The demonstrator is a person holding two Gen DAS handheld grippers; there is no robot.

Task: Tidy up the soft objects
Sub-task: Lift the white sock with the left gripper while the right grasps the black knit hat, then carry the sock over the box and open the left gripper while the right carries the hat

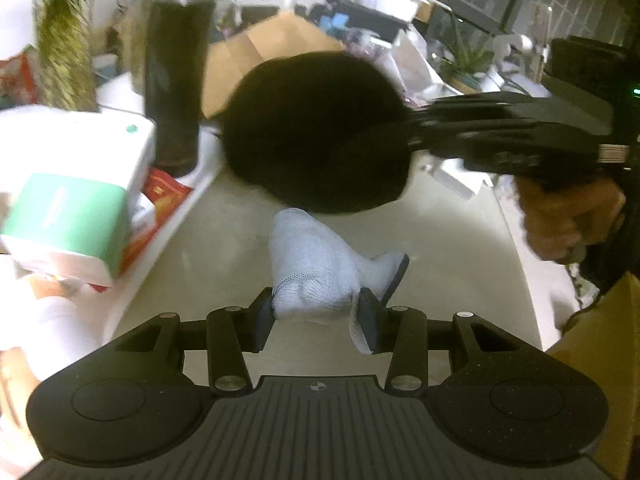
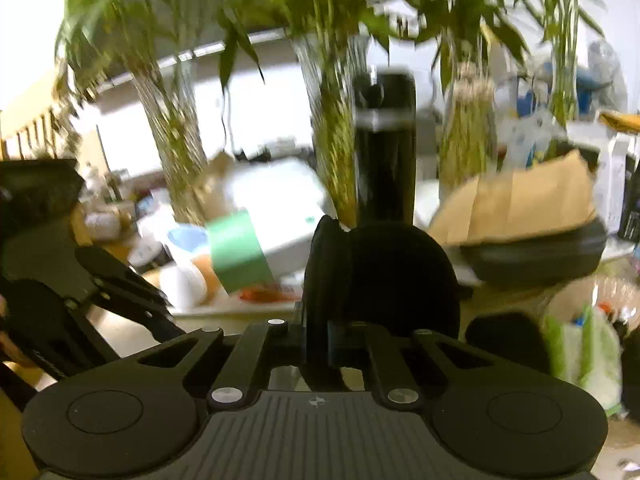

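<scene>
1. The left gripper (image 1: 316, 314) sits at 6 o'clock in the left wrist view, its fingers (image 1: 264, 316) pinching a white sock (image 1: 316, 268) by its lower edge; the sock hangs above the pale tabletop (image 1: 224, 240).
2. The right gripper (image 1: 400, 140) enters that view from 3 o'clock, held by a hand (image 1: 568, 220). It grips a round black soft object (image 1: 312, 132), which fills the centre, lifted above and beyond the sock.
3. In the right wrist view, the right gripper (image 2: 316, 340) has its fingers (image 2: 340, 340) closed tight on the black soft object's (image 2: 384, 280) edge at 6 o'clock.
4. A tall black bottle (image 1: 176, 72) stands at 10 o'clock of the left view, with a green-and-white box (image 1: 80, 216) at 9 o'clock.
5. Plants (image 2: 332, 128) and a brown paper bag (image 2: 520, 204) stand blurred behind the black soft object.
</scene>
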